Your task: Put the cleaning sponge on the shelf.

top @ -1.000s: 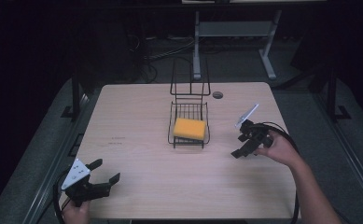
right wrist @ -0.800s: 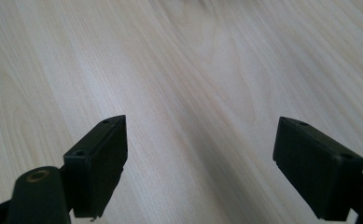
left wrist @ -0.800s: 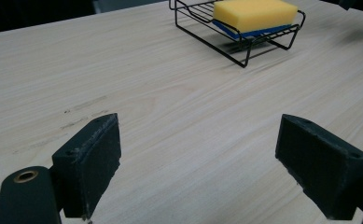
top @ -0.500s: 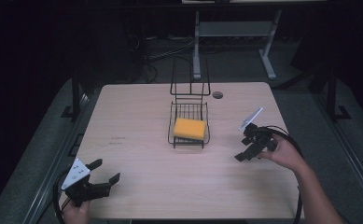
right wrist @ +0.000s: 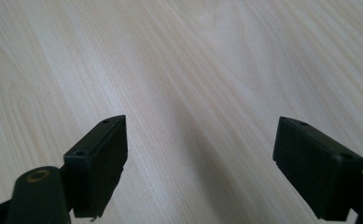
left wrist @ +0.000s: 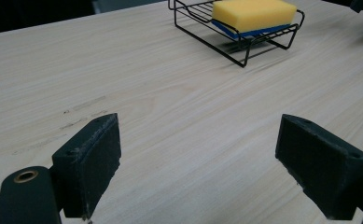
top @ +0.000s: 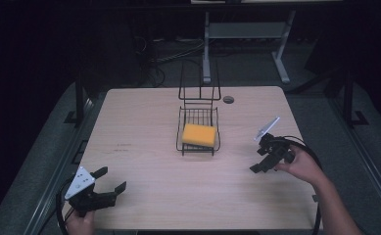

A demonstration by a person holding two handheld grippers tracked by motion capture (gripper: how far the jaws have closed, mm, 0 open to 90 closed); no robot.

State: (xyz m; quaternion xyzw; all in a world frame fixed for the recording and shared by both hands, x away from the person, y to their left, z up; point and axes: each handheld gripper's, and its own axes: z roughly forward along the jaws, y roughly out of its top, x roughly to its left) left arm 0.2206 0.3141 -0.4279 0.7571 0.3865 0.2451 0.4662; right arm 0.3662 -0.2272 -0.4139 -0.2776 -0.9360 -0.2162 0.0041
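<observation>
- Sponge, yellow, lies flat in the black wire rack near the middle of the surface in the high view; the rack's tall wire back rises on the far side.
- From the same view we see the left hand-held gripper at the near left corner of the surface, jaws spread and holding nothing, well apart from the rack.
- Also there, the right hand-held gripper sits to the right of the rack, tipped down toward the bare wood, released and empty. Open room lies on both sides of the rack; the right edge of the surface is close behind that hand.
- In the left gripper view, the sponge shows a yellow body over a thin blue layer and stands proud of the rack's low rim. We judge it light, soft and springy, not slippery or fragile; a firm squeeze across its long sides, above the wires, should hold it. The light rack may shift or lift with it.
- In the right gripper view, the two black jaws stand wide apart over plain wood, with nothing between them.
</observation>
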